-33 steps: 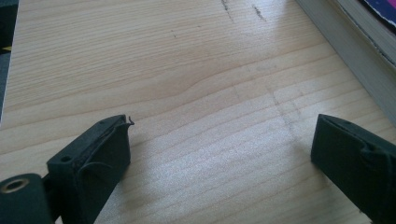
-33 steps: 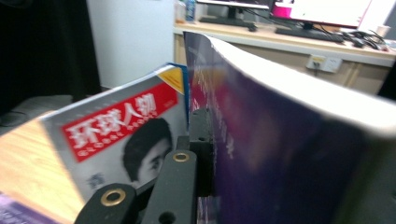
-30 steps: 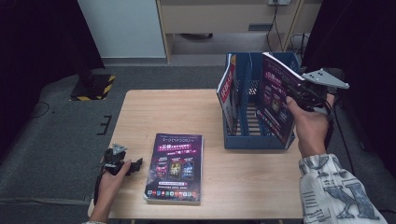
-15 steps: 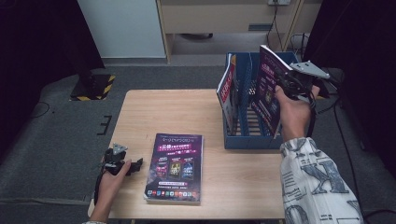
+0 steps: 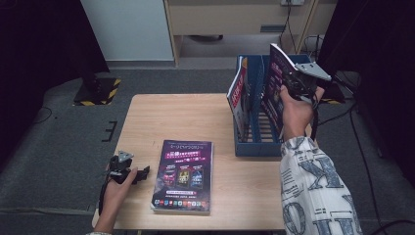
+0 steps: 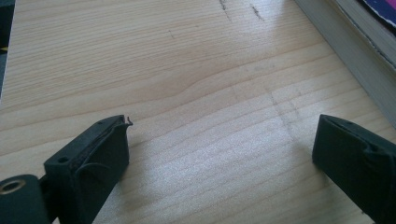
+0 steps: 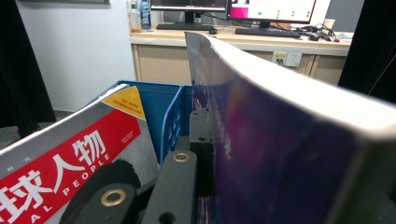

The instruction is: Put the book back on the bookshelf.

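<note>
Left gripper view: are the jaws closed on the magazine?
No, the left gripper stands open over bare table, with the magazine off to the side.

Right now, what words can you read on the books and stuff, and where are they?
"人物" in big white characters, on the red magazine standing in the blue rack.
"AL PEOPLE" under that, same cover; the word before it is cut off.
Yellow corner tag on that cover: too small to read.
Purple magazine lying on the table: print too blurred.
Purple magazine in the right gripper: too blurred.
</note>
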`<state>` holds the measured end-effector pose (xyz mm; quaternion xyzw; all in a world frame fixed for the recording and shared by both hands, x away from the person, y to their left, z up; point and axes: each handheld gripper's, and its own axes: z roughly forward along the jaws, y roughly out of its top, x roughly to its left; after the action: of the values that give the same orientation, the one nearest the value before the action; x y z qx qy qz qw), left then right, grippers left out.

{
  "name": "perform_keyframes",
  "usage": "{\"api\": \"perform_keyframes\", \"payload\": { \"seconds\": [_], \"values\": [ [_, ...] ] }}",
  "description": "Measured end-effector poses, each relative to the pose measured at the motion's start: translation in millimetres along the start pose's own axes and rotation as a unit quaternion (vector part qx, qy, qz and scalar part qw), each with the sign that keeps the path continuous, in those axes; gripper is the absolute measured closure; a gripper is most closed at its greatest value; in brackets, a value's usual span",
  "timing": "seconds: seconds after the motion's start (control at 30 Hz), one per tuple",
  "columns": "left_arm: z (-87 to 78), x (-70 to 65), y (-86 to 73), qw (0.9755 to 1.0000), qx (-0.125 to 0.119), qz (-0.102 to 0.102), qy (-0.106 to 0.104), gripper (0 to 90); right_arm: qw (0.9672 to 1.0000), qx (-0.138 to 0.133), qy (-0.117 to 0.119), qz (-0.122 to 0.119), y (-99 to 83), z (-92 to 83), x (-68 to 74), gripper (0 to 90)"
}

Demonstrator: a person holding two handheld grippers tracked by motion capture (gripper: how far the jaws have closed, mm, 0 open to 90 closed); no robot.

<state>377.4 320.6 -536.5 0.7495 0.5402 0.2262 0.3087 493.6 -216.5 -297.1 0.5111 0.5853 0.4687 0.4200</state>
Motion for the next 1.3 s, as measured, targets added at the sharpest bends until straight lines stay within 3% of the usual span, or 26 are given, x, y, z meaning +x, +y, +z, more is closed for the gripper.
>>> {"api": "perform_keyframes", "payload": {
  "seconds": [0.57,0.9,1.13,1.3],
  "values": [
    [0.1,-0.1,0.1,1.0000,0.000,0.001,0.000,2.9,0.9999,-0.009,0.000,0.015,-6.2,13.9,9.0,82.7],
    [0.2,0.0,0.3,1.0000,0.001,0.002,-0.001,2.6,0.9996,-0.014,-0.002,0.024,-11.2,17.5,3.7,82.7],
    [0.4,0.0,0.4,1.0000,0.001,0.002,-0.001,2.5,0.9998,-0.016,0.003,0.011,-14.0,19.8,4.5,82.6],
    [0.3,0.2,0.5,1.0000,0.002,0.003,-0.001,2.5,0.9997,-0.018,0.001,0.016,-16.6,20.3,2.7,82.6]
  ]
}}
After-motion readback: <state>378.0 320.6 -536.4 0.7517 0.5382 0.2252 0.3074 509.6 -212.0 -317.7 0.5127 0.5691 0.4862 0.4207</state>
